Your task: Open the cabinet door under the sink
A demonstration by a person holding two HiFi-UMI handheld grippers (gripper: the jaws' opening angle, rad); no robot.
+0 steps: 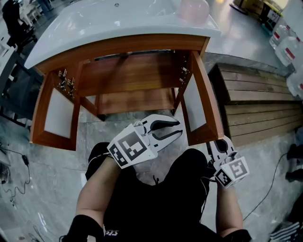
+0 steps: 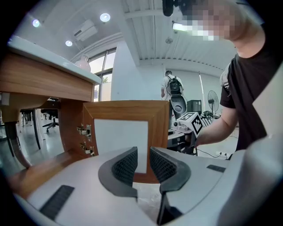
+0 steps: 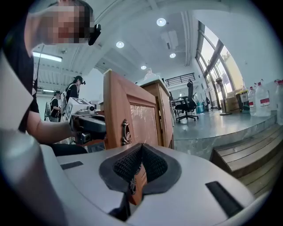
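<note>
The wooden cabinet (image 1: pixel 135 75) under the white sink top (image 1: pixel 94 23) has both doors swung out. The right door (image 1: pixel 204 94) shows its white inner panel in the left gripper view (image 2: pixel 121 141). My right gripper (image 1: pixel 220 144) is at that door's free edge. In the right gripper view its pads (image 3: pixel 140 161) are pressed together over the ornate metal handle (image 3: pixel 126 132) on the door's outer face (image 3: pixel 116 106). My left gripper (image 1: pixel 179 127) hovers open in front of the cabinet with nothing between its fingers (image 2: pixel 143 163). The left door (image 1: pixel 45 113) also stands out.
A low wooden platform (image 1: pixel 255 104) lies right of the cabinet. Water jugs (image 1: pixel 289 42) stand at the far right. A pink bowl (image 1: pixel 194 9) sits on the sink top. Cables (image 1: pixel 19 175) trail on the floor at left. Other people stand in the background.
</note>
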